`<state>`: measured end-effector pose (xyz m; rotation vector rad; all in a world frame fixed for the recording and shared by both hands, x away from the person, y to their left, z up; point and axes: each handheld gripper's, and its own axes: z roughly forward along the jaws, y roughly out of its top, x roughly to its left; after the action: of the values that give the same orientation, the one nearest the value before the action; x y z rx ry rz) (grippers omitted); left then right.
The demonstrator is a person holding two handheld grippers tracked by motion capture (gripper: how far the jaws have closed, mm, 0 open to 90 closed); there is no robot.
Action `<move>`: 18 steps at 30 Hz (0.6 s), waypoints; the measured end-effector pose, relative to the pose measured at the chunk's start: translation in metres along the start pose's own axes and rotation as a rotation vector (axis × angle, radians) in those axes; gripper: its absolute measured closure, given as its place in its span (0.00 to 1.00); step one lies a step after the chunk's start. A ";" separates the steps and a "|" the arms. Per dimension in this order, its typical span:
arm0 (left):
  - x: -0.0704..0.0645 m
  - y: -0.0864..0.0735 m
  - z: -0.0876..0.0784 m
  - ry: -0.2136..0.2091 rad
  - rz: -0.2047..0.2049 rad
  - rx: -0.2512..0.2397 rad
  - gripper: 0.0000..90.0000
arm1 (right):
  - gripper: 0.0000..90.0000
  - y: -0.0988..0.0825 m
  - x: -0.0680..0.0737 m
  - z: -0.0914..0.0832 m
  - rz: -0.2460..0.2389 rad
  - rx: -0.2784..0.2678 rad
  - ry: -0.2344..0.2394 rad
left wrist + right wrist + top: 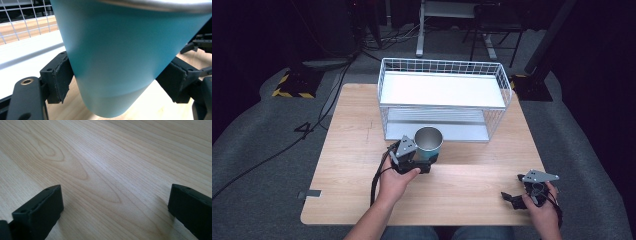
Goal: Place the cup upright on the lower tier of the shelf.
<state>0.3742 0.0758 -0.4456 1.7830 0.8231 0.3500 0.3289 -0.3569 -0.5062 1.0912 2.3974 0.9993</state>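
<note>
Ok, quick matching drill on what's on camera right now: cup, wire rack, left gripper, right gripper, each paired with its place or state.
Things:
1. teal cup
2. white wire rack
3. left gripper
4. right gripper

Places or states:
A. open over bare wood near the table's right front corner
B. at the far side of the table, two shelves
C. shut on the cup's lower body
D. held just in front of the rack, mouth up

Pairs: 1-D, 2-B, 3-C, 4-A
</note>
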 end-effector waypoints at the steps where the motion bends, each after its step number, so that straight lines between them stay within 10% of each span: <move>1: 0.001 0.000 0.001 0.002 0.000 0.000 0.22 | 0.00 0.000 0.000 0.000 0.000 0.000 0.000; 18: 0.020 0.011 0.041 0.035 0.013 -0.067 0.22 | 0.00 0.000 0.000 0.000 0.000 0.000 0.000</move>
<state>0.4170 0.0587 -0.4533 1.7246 0.8149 0.4137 0.3289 -0.3569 -0.5062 1.0913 2.3974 0.9991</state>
